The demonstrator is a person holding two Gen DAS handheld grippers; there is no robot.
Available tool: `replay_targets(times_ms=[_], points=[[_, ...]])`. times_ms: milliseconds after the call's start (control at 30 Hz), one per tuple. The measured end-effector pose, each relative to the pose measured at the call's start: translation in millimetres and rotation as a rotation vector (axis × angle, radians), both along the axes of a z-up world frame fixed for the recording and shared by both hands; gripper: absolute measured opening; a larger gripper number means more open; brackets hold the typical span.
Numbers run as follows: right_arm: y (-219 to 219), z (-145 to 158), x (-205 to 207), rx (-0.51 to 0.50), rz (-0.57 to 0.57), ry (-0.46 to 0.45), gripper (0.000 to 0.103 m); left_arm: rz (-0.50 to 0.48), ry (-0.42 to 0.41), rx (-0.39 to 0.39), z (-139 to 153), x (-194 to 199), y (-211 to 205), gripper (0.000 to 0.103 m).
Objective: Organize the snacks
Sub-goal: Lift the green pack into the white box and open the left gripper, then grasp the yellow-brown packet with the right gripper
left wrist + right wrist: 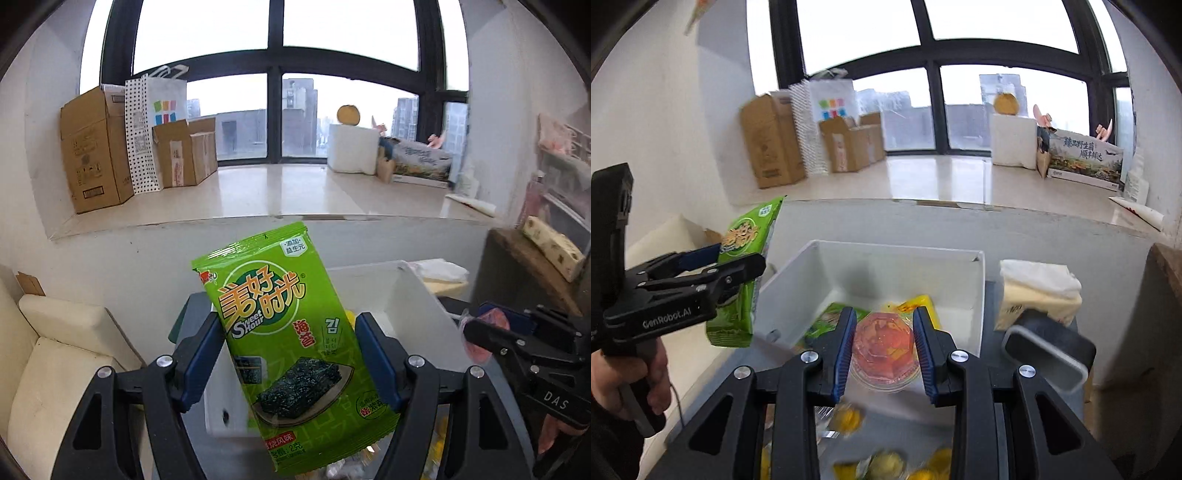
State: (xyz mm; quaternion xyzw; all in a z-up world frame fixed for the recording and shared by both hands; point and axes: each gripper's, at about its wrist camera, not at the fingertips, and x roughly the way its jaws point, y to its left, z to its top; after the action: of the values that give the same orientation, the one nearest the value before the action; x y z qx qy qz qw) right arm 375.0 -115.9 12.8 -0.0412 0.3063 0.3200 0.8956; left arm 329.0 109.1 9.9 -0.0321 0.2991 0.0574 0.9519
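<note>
The left gripper [288, 354] is clamped on a flat green plastic seaweed snack packet [291, 347]. The packet stands up between the two blue pads, tilted a little, with its top sticking out above the jaws and its bottom hanging below them. Seen from the right wrist, this packet [738, 273] is in the air just to the left of the white open-top plastic bin [798, 273], and a hand [628, 376] holds the gripper's black handle.

The right gripper [884, 354] is clamped on a small round clear plastic jelly cup with red jelly inside [884, 350]. The cup sits right between the blue pads, which press on its two sides. It is held up in front of the near edge of the white bin.

Inside the white bin lie another green packet [827, 319] and a yellow packet [919, 304]. Below the bin, near the camera, small yellow wrapped snacks [886, 461] look blurry. To the right of the bin sits a pack of tissues [1038, 291].
</note>
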Motion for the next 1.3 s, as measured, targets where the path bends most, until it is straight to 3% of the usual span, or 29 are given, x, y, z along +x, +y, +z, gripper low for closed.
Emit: replay_targets(times_ms=[167,233,300,333,367,433,533,600,733,900,1067,1300], points=[[20,-11,35,-0.055,-0.010,-0.015,0.035,-0.028,0.037,0.031,-21,34,4,0.080],[22,-19,50,-0.041,-0.019,0.031,0.035,-0.040,0.039,0.048,-30,41,4,0.091],[24,-27,57,-0.045,-0.009,0.075,0.056,-0.044,0.060,0.061,-39,46,4,0.103],[25,-32,59,-0.076,-0.027,0.080,0.086,-0.041,0.063,0.063,-42,45,4,0.103],[24,-34,58,-0.097,-0.053,0.055,0.095,-0.040,0.062,0.064,-44,44,3,0.103],[19,-31,51,-0.085,-0.061,0.004,0.095,-0.026,0.045,0.067,-46,41,7,0.103],[13,-29,48,-0.075,-0.053,0.026,0.095,-0.024,0.051,0.030,-47,36,14,0.103],[10,-27,42,-0.074,-0.049,0.021,0.103,-0.023,0.034,0.026,-45,29,16,0.103],[3,-17,24,-0.028,-0.031,0.019,0.103,-0.052,0.035,-0.031,-40,8,18,0.103],[-9,-10,-21,-0.040,-0.038,-0.051,0.103,-0.077,0.011,0.007,-37,-48,1,0.103],[-34,-23,-81,-0.015,-0.018,-0.025,0.103,-0.107,-0.011,-0.012,-45,-112,-18,0.103],[-58,-65,-134,0.002,-0.055,0.062,0.103,-0.115,0.044,-0.042,-77,-175,-38,0.103]])
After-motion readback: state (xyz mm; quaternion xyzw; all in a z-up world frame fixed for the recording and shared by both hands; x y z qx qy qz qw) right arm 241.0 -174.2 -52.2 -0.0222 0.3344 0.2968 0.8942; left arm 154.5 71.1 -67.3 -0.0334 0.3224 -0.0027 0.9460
